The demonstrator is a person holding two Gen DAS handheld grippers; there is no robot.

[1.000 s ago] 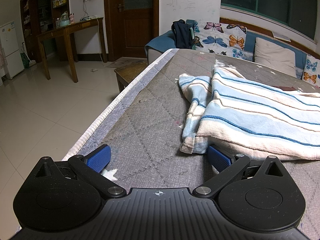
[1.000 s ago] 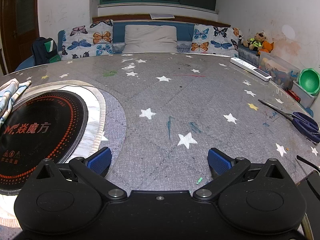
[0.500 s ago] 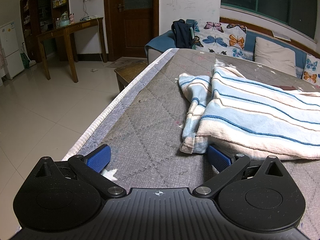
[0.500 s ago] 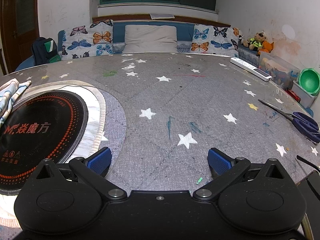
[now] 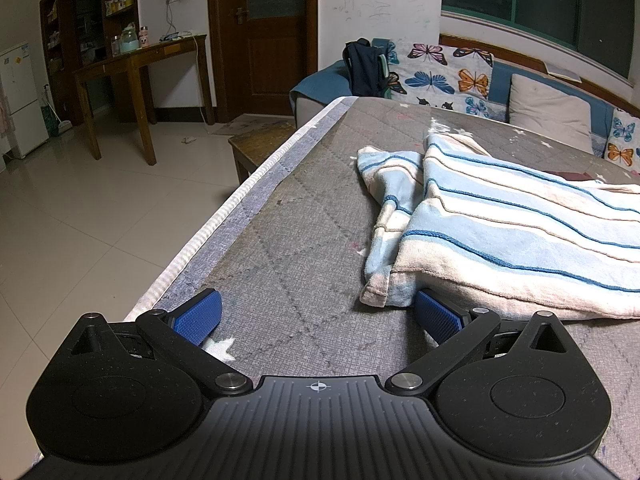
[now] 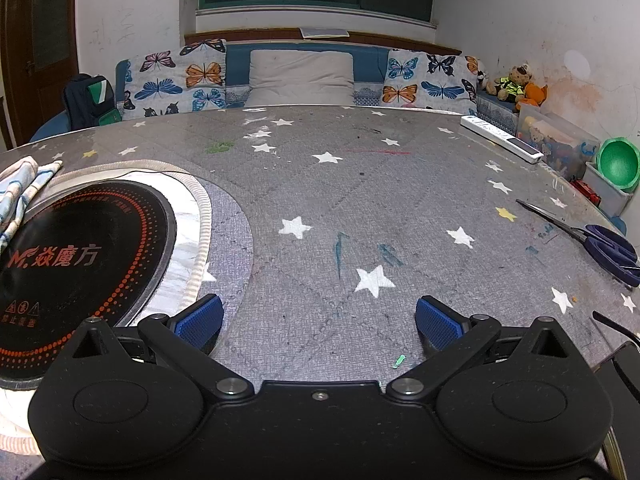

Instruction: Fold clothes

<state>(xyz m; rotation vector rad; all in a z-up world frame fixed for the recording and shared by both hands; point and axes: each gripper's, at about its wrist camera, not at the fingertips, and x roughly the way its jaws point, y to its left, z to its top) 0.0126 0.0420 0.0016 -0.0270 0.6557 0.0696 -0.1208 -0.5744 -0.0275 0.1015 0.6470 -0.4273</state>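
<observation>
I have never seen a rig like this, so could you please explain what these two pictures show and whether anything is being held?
There is no robot: a person holds hand tongs, each with a camera looking along its blue pads. The left view shows the left tongs open, holding nothing, low over a grey star-print cloth, with one pad at the edge of a striped garment waiting to be folded. The right view shows the right tongs open and empty too, beside a black cooktop, with scissors and a power strip farther off.
</observation>
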